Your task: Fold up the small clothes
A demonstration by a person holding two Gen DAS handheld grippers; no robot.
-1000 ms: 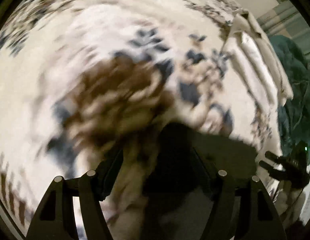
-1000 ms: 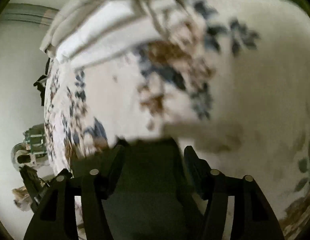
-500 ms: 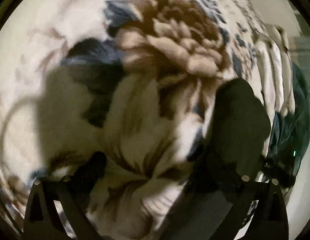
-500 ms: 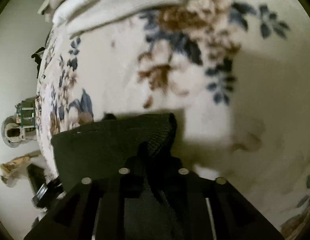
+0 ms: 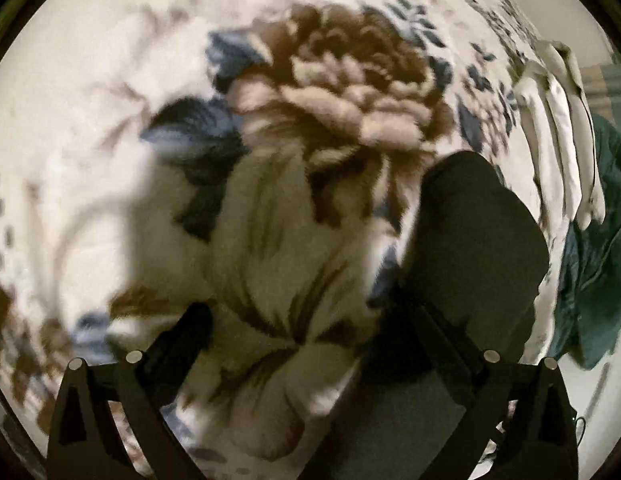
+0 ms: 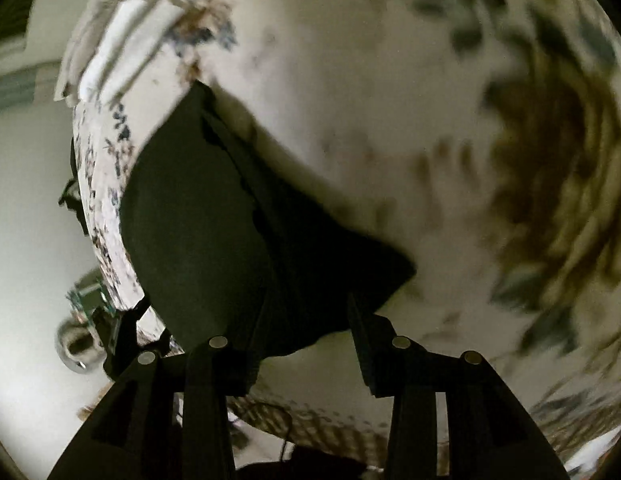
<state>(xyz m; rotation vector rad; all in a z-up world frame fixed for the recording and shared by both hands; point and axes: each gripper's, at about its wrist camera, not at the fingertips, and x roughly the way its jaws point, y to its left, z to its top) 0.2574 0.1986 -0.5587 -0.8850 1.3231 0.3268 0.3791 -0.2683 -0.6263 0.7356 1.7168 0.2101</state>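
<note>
dark garment lies doubled on the floral bedspread, fold seemingly near done

our left gripper (image 5: 306,344) gapes wide, empty, dark garment (image 5: 474,248) beside its right finger; our right gripper (image 6: 306,344), also parted, hovers over the garment (image 6: 214,232); smoothing may remain.

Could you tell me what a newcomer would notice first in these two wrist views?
The big brown flower printed on the bedspread fills the left view's centre. A dark garment lies just ahead of the open right gripper, and white folded cloth sits at the left view's right edge.
</note>
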